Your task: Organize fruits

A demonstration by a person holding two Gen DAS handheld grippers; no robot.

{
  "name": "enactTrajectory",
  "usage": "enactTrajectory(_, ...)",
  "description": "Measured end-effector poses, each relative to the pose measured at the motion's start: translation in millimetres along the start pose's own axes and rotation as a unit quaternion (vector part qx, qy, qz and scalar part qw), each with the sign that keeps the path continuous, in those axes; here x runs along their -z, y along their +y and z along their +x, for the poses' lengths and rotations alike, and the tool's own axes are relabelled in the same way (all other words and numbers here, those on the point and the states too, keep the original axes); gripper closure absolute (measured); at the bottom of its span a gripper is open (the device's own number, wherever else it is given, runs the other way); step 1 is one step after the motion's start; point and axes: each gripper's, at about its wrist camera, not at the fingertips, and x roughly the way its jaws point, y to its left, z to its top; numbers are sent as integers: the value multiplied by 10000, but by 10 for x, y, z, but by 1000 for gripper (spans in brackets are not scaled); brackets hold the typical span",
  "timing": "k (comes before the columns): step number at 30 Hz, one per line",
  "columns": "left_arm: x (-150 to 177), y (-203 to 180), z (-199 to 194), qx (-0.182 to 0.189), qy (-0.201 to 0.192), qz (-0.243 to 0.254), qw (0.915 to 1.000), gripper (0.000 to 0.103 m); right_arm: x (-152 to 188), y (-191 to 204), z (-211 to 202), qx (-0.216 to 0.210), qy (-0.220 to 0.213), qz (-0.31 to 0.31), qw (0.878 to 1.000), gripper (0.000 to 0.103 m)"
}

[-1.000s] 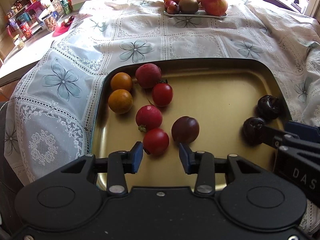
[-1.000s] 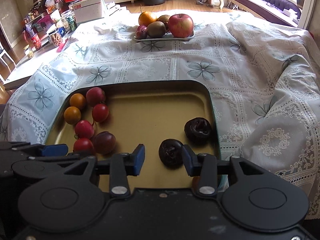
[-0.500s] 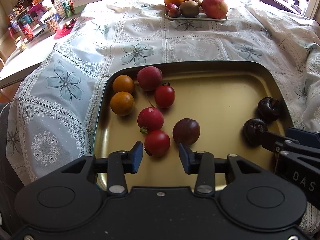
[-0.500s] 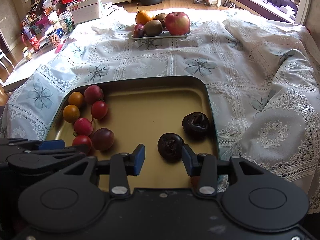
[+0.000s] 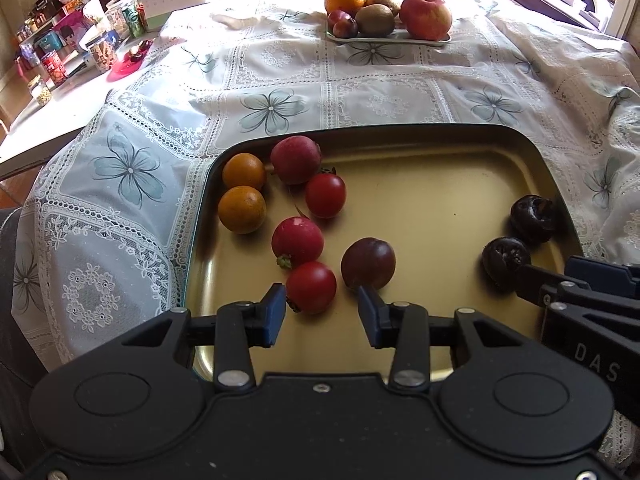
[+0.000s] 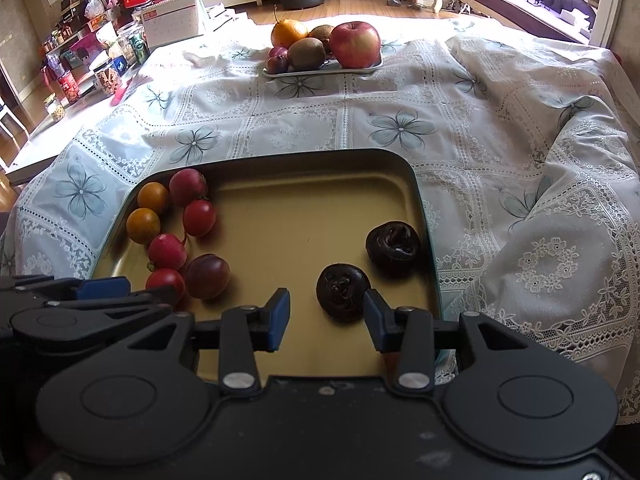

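A gold tray (image 5: 432, 184) (image 6: 304, 216) holds small fruits. On its left lie two orange fruits (image 5: 242, 209), two radishes (image 5: 297, 240), two red tomatoes (image 5: 311, 287) and a purple plum (image 5: 368, 263). On its right lie two dark wrinkled fruits (image 6: 342, 292) (image 6: 393, 247). My left gripper (image 5: 322, 314) is open and empty, just short of the near tomato. My right gripper (image 6: 326, 318) is open and empty, with the near dark fruit just ahead of its right finger.
A white plate (image 6: 322, 70) at the table's far side holds an apple, kiwis, an orange and a plum. A lace floral tablecloth (image 6: 400, 128) covers the table and is rumpled at the right. Jars and boxes (image 5: 60, 60) crowd the far left.
Both grippers have drawn back and risen a little, so the tray and fruits sit slightly lower and farther in view. Both stay open. No fruit has moved.
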Motion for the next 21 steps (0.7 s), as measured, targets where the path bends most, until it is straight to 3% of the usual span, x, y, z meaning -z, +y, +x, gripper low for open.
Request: enactTrajectory(21, 1, 8, 19, 12, 36, -5, 10000, 53, 4, 12, -1, -28, 10, -34, 10000, 60)
